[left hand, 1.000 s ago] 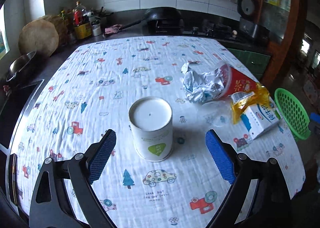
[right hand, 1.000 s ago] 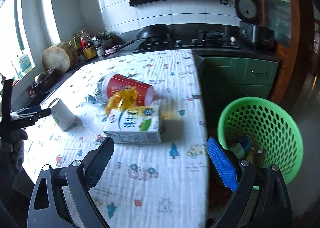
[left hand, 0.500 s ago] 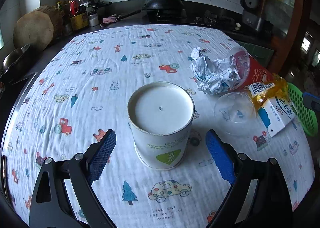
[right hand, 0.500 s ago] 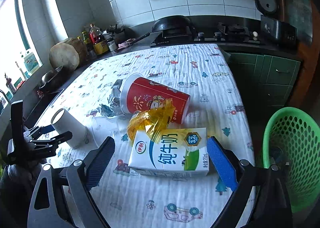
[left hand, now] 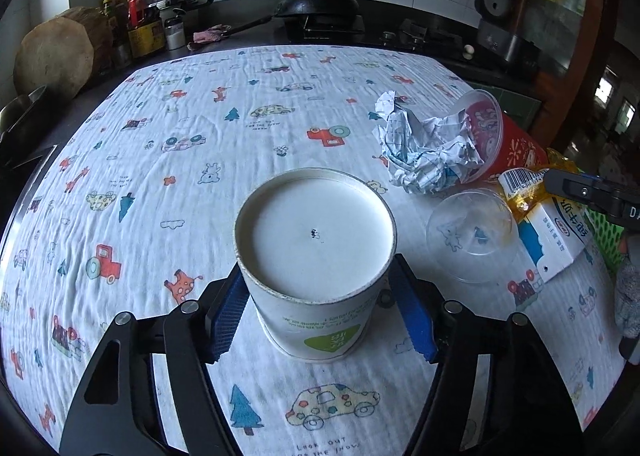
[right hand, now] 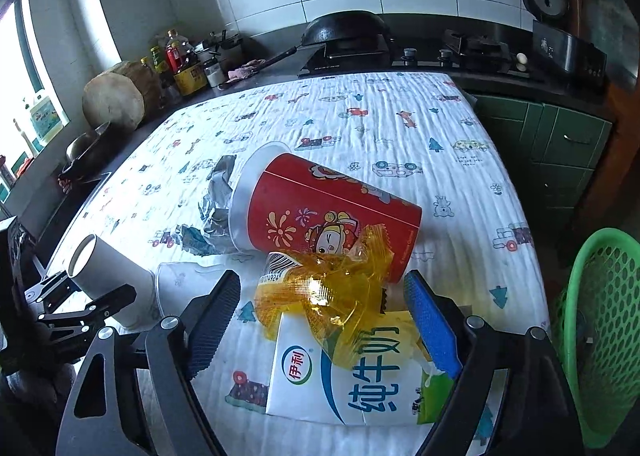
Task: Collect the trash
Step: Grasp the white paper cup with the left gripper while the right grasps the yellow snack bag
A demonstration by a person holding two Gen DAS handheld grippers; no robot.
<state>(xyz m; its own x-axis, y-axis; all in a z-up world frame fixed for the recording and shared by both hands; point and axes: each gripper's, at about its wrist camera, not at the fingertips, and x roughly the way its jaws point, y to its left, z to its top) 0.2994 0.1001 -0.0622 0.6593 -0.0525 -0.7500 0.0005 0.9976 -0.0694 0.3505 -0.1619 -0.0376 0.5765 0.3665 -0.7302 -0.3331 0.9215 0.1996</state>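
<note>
A white paper cup (left hand: 316, 256) stands upside down on the patterned cloth, between the pads of my left gripper (left hand: 320, 316), which press its sides. It also shows in the right wrist view (right hand: 108, 276). My right gripper (right hand: 320, 320) is open, its fingers on either side of a yellow wrapper (right hand: 328, 292) and a white milk carton (right hand: 360, 380). A red cup (right hand: 328, 216) lies on its side behind them, with crumpled paper (left hand: 428, 152) and a clear lid (left hand: 472, 228) nearby.
A green mesh basket (right hand: 600, 336) stands off the table's right edge. Behind the table is a dark counter with a wok (left hand: 320, 8), bottles (left hand: 140, 24) and a wooden block (left hand: 56, 56). The table edge runs near the carton.
My left gripper has moved forward and closed its fingers onto the white cup. My right gripper has moved from over the basket to the carton and wrapper, still open.
</note>
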